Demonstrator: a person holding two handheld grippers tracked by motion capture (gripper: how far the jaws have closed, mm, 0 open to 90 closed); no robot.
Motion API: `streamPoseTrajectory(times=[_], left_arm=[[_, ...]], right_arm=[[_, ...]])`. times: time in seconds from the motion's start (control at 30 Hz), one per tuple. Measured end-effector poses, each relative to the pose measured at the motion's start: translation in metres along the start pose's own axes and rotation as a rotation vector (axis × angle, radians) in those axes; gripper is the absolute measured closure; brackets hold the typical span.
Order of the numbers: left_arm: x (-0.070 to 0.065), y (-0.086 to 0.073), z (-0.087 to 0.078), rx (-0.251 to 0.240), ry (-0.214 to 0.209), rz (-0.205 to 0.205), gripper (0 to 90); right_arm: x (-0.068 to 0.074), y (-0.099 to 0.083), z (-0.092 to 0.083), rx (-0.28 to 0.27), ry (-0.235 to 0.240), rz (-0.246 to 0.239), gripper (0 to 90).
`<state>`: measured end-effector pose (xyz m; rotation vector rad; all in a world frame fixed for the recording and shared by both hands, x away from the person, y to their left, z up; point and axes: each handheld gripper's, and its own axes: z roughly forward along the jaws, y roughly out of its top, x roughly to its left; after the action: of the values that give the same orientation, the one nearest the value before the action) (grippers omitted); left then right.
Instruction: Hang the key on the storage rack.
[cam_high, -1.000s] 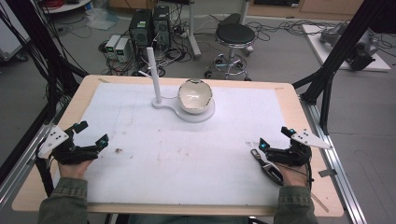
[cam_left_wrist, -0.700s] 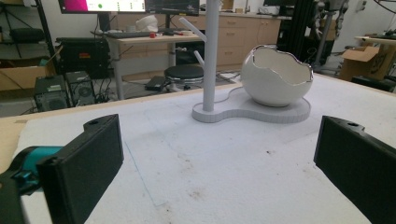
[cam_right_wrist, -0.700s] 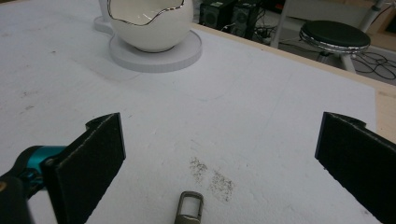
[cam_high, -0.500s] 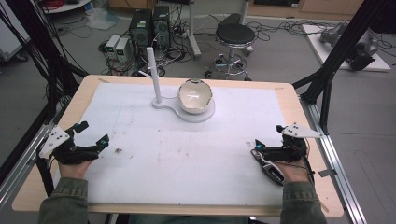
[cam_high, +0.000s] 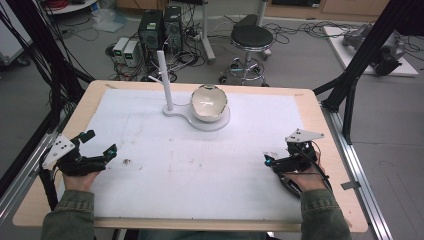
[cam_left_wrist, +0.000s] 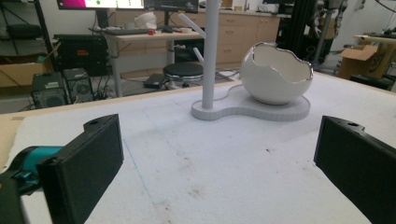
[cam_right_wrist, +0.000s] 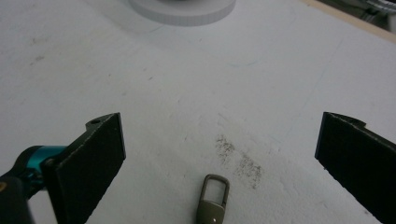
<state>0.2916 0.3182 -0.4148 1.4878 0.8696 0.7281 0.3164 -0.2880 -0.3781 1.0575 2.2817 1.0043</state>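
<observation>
Both grippers spread wide and empty; right gripper (cam_right_wrist: 219, 154) hangs over the clasp (cam_right_wrist: 213, 198) near the table's right edge (cam_high: 334, 145), so next I'd lower and pinch it.

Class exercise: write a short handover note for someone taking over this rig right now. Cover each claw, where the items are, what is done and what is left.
Left claw: open, holding nothing, low over the mat near its left edge, facing the stand and bowl.
Right claw: open, holding nothing, low over the mat at the right, jaws either side of the clasp.
Clasp: lies flat on the mat, ungripped.
Bowl: eggshell-shaped, on the stand's base at the far middle of the mat; looks empty.
Done: right claw lined up on the clasp.
Left: probably close on the clasp and take it to the stand or bowl; which one is unclear.
</observation>
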Motion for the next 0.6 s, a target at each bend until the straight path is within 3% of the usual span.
streamPoseTrajectory(times=[0.03,0.27,0.4,0.6], left_arm=[[0.000,0.000,0.001,0.004,-0.003,0.004,1.8],[0.000,0.000,0.000,-0.002,0.004,0.005,1.8],[0.000,0.000,0.000,-0.004,0.006,0.004,1.8],[0.000,0.000,0.000,-0.004,0.012,0.004,1.8]], right_arm=[[0.000,0.004,0.002,0.042,0.004,-0.016,0.8],[-0.003,0.011,0.013,0.200,0.014,-0.040,0.8],[-0.005,0.011,0.017,0.256,0.006,-0.020,0.8],[-0.007,0.012,0.028,0.392,-0.002,0.026,0.7]])
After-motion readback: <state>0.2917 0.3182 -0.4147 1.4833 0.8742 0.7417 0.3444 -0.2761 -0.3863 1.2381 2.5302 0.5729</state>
